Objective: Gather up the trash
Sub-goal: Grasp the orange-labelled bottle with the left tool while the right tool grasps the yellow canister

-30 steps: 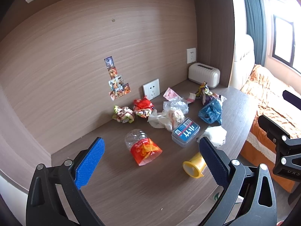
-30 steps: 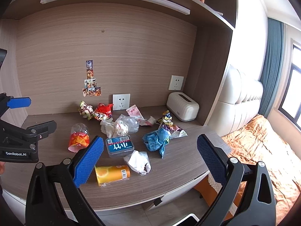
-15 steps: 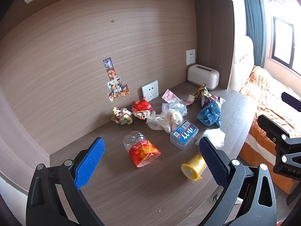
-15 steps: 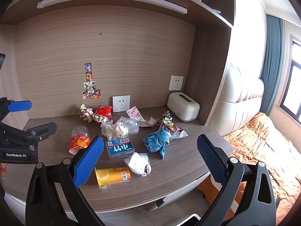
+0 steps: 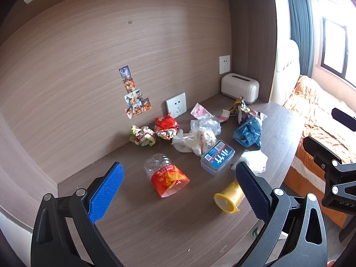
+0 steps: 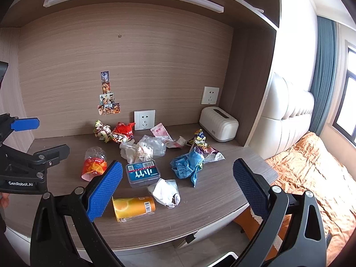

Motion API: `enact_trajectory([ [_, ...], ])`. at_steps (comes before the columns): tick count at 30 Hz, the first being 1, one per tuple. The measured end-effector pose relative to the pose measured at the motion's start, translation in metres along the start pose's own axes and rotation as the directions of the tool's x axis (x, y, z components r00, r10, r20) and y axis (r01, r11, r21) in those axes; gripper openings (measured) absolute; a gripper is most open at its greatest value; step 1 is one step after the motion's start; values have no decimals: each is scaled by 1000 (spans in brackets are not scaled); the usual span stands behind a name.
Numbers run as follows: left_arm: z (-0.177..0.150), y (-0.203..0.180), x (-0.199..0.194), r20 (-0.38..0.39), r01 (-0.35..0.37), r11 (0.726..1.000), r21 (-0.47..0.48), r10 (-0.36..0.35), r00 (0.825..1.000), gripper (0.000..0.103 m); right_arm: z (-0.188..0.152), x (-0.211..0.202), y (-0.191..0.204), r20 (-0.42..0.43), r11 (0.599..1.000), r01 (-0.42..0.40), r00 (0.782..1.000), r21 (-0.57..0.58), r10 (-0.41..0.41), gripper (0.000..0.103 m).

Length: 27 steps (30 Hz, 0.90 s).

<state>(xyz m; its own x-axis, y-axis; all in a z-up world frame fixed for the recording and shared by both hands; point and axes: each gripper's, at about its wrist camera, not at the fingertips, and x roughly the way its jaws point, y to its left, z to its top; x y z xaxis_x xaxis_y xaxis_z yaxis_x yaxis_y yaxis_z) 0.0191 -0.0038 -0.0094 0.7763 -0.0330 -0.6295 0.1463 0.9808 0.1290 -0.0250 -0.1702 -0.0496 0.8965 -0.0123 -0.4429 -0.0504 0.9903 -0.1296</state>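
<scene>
The trash lies scattered across the middle of the desk (image 6: 66, 191), nothing gathered yet; nearest the front edge an orange can (image 6: 133, 208) lies on its side, a white wad (image 6: 165, 192) touching it at 2 o'clock; behind them sits a blue box (image 6: 142, 173), a crushed bottle (image 5: 165, 176) off at its 9 o'clock, a blue bag (image 6: 188, 166) at its 3 o'clock; crumpled wrappers (image 6: 113, 132) huddle by the back wall, and a white toaster (image 6: 219, 123) stands in the far right corner. Both tongs hover in front of the desk; the left gripper (image 5: 179, 194) gapes wide and holds nothing; the right gripper (image 6: 178, 189) likewise stands fully open and empty. I'd worry about the can; a careless nudge could roll it off the front edge; the flimsy bags may slip from a shallow pinch.
</scene>
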Motion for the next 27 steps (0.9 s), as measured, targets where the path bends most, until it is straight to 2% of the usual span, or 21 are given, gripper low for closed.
enact_trajectory([
  [9, -3, 2, 9, -4, -1, 1000, 4, 1, 1000, 98, -1, 12, 3, -11, 1000, -7, 1000, 8, 7, 99],
  [14, -12, 5, 24, -26, 23, 1000, 7, -23, 999, 98, -7, 26, 7, -41, 1000, -19, 999, 12, 19, 99],
  [24, -35, 18, 72, -67, -12, 999, 42, 15, 998, 98, -36, 64, 36, -156, 998, -60, 986, 23, 63, 99],
  [27, -45, 26, 93, -101, -5, 999, 46, 9, 995, 98, -46, 75, 49, -195, 997, -69, 978, 31, 74, 99],
])
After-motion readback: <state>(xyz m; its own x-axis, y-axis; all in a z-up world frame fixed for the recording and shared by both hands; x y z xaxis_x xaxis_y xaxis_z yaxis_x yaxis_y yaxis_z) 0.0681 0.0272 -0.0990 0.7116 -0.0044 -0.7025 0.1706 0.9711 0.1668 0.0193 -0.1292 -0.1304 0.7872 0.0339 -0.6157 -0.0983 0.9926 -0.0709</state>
